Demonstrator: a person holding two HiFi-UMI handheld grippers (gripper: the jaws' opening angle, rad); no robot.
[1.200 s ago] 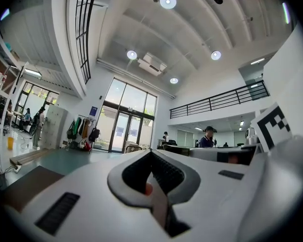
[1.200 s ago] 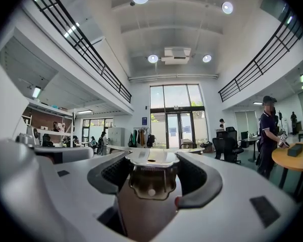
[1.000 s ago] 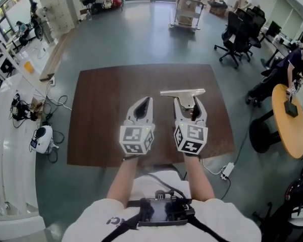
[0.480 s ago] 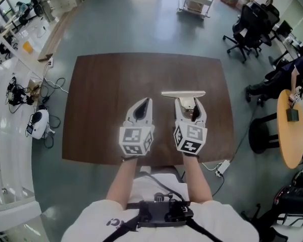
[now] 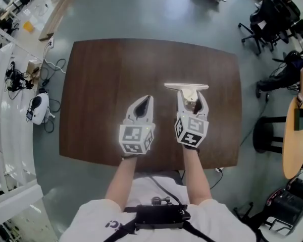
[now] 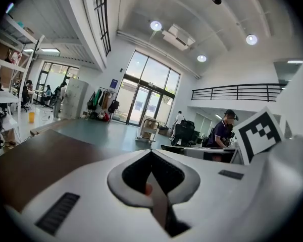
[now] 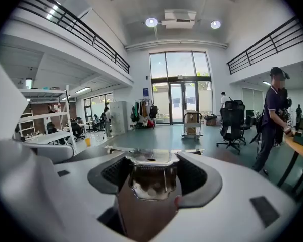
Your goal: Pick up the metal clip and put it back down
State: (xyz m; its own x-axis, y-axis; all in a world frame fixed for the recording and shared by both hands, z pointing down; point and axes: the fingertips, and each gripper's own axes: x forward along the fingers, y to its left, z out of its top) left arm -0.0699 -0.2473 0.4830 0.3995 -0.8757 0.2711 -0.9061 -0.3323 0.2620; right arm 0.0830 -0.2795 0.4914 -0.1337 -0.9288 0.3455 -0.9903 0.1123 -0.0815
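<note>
only your view has shifted: right gripper (image 5: 192, 96) still clamps the clip (image 5: 186, 86); left gripper (image 5: 148, 99) closed, empty; set-down apparently remains.

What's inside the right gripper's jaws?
The right gripper has its jaws shut on the shiny metal clip. The clip pokes out in front, above the brown table. Its underside is covered, so whether it touches the table cannot be seen.

Polished, mirror-bright metal clip (image 5: 187, 86); matt dark wood-grain table (image 5: 101, 84); smooth white plastic left gripper (image 5: 148, 99) and right gripper (image 5: 192, 96)
</note>
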